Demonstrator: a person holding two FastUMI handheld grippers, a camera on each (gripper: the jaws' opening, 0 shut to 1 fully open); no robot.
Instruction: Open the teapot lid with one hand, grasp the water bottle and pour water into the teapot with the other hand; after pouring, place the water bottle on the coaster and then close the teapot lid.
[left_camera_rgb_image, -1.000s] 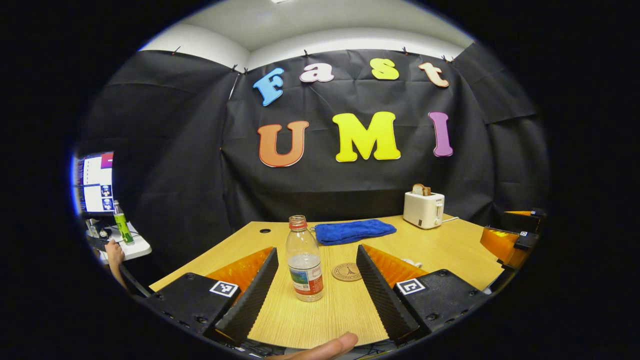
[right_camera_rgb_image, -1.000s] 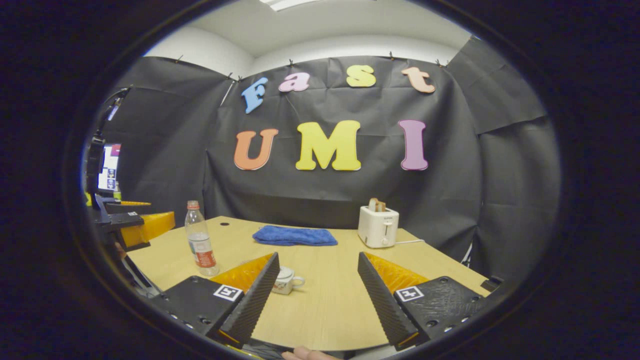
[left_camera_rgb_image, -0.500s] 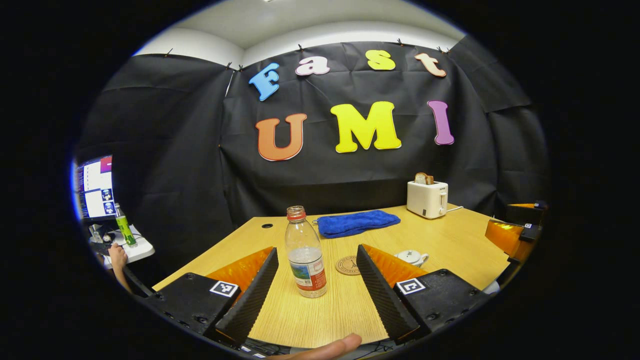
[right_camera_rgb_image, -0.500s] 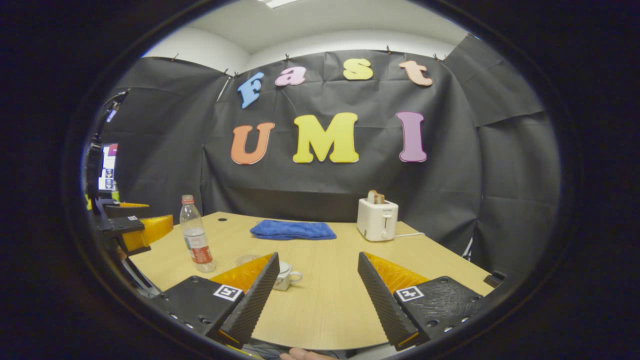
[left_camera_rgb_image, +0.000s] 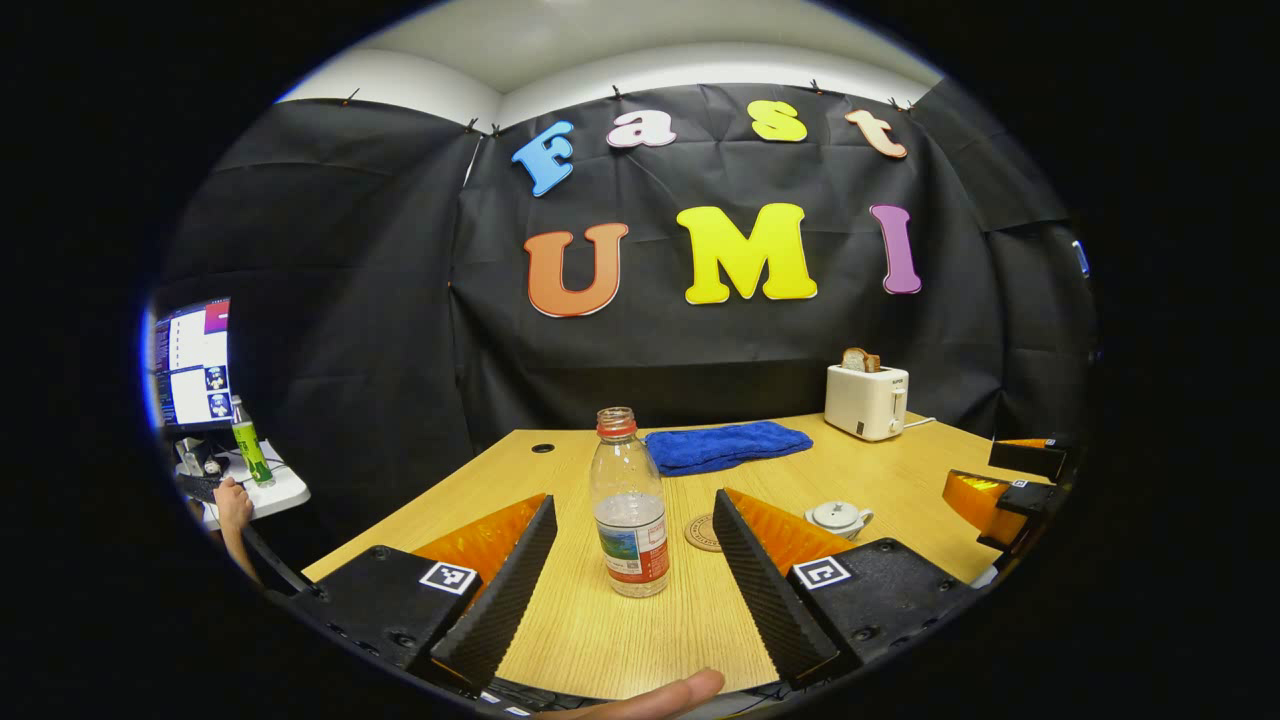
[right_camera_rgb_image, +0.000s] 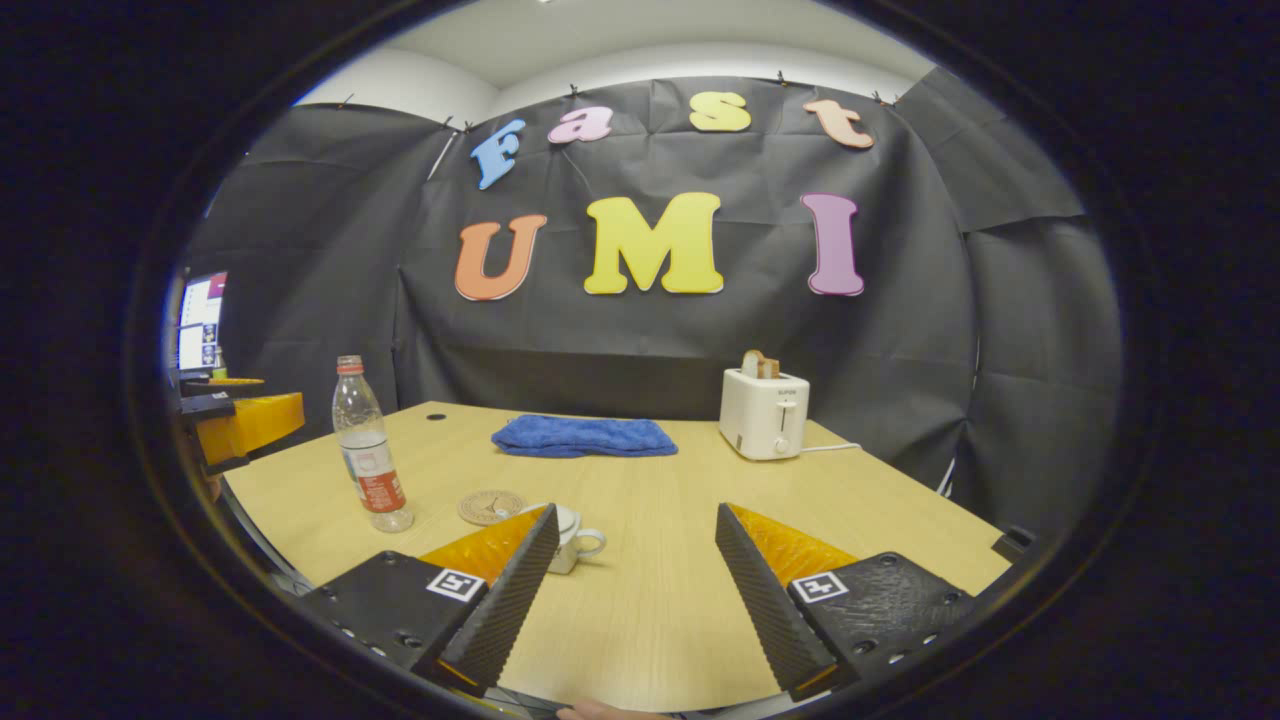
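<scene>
Wooden tabletop (right_camera_rgb_image: 660, 590): bottle (left_camera_rgb_image: 630, 505), coaster (right_camera_rgb_image: 490, 506), teapot (left_camera_rgb_image: 838, 517) all standing there
Lid: on teapot
Left gripper (left_camera_rgb_image: 632, 585): spread, bottle between fingers, untouched
Right gripper (right_camera_rgb_image: 635, 590): spread, empty
Done: nothing yet

A: What did the wooden table (left_camera_rgb_image: 905, 480) carry in the left gripper view?

B: A water bottle (left_camera_rgb_image: 630, 505) stood upright between the wide-apart jaws. A round coaster (left_camera_rgb_image: 702, 532) lay beyond it, just inside the right-hand jaw, and a white teapot (left_camera_rgb_image: 838, 516) sat past that jaw, lid on.

A: And farther back?

B: A blue towel (left_camera_rgb_image: 727, 445) lay ahead of the jaws; a white toaster (left_camera_rgb_image: 867, 401) stood beyond the right-hand jaw, near the far edge.

A: In the right gripper view?

B: The teapot (right_camera_rgb_image: 575, 535) sat partly hidden behind the left-hand jaw, the coaster (right_camera_rgb_image: 490, 506) just beyond it, the bottle (right_camera_rgb_image: 368, 462) well outside that jaw. Towel (right_camera_rgb_image: 584, 437) and toaster (right_camera_rgb_image: 764, 412) lay ahead.
</scene>
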